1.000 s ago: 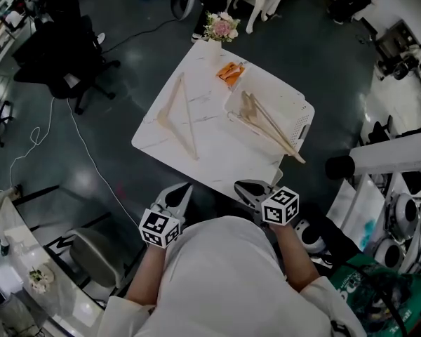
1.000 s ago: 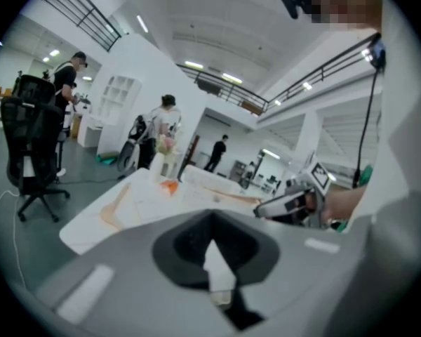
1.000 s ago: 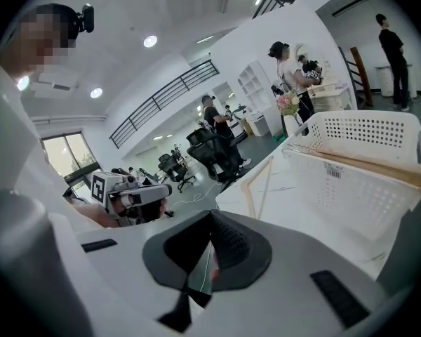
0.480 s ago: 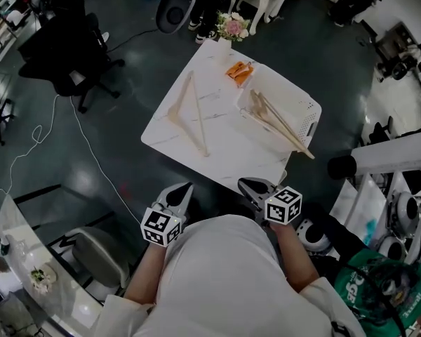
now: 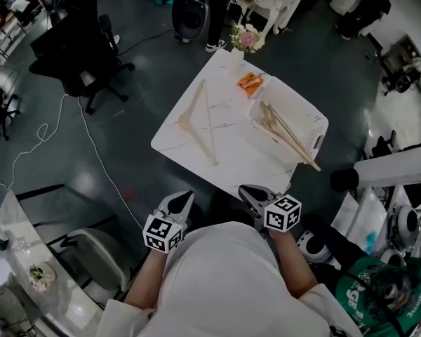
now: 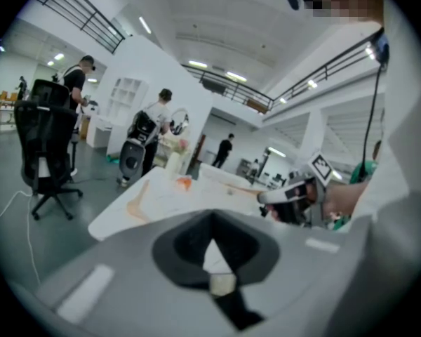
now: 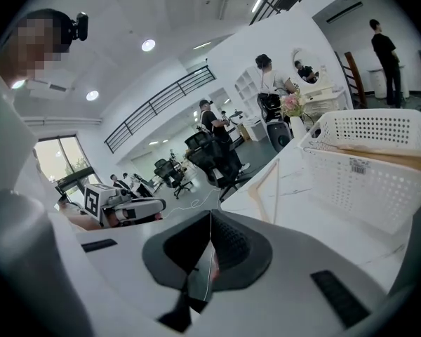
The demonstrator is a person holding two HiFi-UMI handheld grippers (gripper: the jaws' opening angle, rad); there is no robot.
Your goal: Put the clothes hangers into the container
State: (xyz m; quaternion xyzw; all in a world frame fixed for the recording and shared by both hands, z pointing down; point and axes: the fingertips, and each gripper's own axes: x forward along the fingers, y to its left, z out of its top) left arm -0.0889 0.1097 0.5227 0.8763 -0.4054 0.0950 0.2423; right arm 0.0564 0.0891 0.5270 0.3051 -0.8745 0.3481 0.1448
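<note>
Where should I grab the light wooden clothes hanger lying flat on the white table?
Take the light wooden clothes hanger at its near end, where the long straight bar points toward you, coming from your side with the left tool. It lies flat, so probably pinch across the thin bar from above.

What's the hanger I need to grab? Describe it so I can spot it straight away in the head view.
Find the white marble-look table ahead, then the side of it left of the white perforated basket. The wooden hanger lies flat on the tabletop there, a pale open triangle on its own. The other hangers are piled inside the basket.
</note>
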